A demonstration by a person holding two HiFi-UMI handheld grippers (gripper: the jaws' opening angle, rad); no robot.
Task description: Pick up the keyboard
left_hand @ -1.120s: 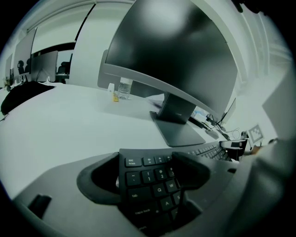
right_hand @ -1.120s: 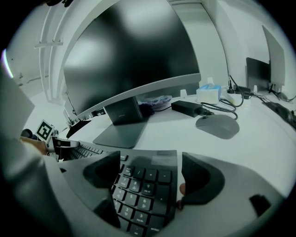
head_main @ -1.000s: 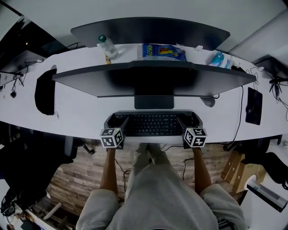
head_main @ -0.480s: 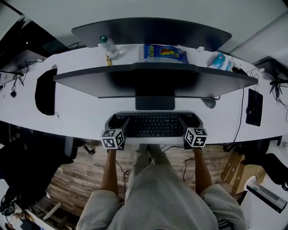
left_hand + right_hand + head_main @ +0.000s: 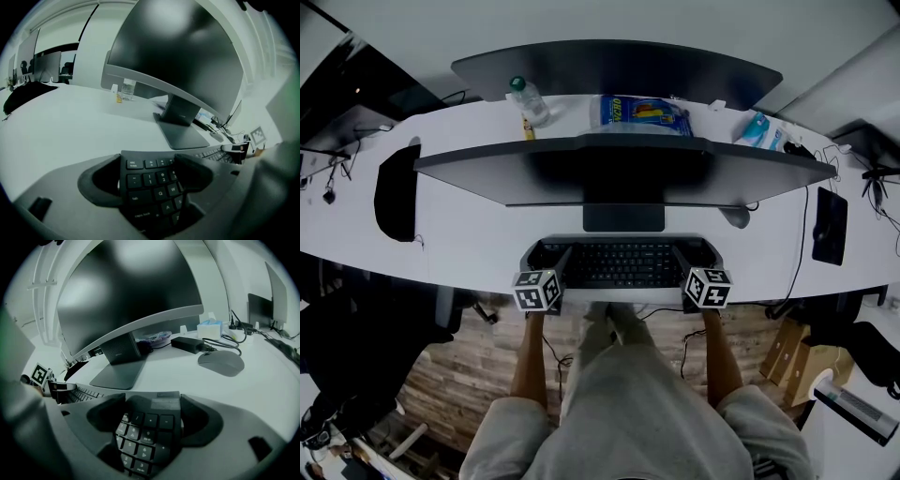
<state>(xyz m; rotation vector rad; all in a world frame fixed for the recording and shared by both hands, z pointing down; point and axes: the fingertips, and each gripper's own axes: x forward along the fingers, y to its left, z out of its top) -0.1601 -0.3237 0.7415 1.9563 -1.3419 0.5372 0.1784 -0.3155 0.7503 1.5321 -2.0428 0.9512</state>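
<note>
The right gripper (image 5: pixel 151 405) has just been closing its jaws. It and the left gripper (image 5: pixel 147 161) stand wide open, keyboard (image 5: pixel 619 262) ends between the jaws.

The head view looks steeply down from above the person (image 5: pixel 628 403). It takes in the whole desk (image 5: pixel 469 234), the monitor (image 5: pixel 619 164) from over its top edge, and the keyboard (image 5: pixel 619 262) at the near edge. The left gripper view sits low and very close over the keyboard's left end, facing the screen and rightward. The right gripper view does likewise from the right end, facing leftward. All three share keyboard, monitor and desk. Each gripper view seems to reach the keyboard's far end, though blurred.
</note>
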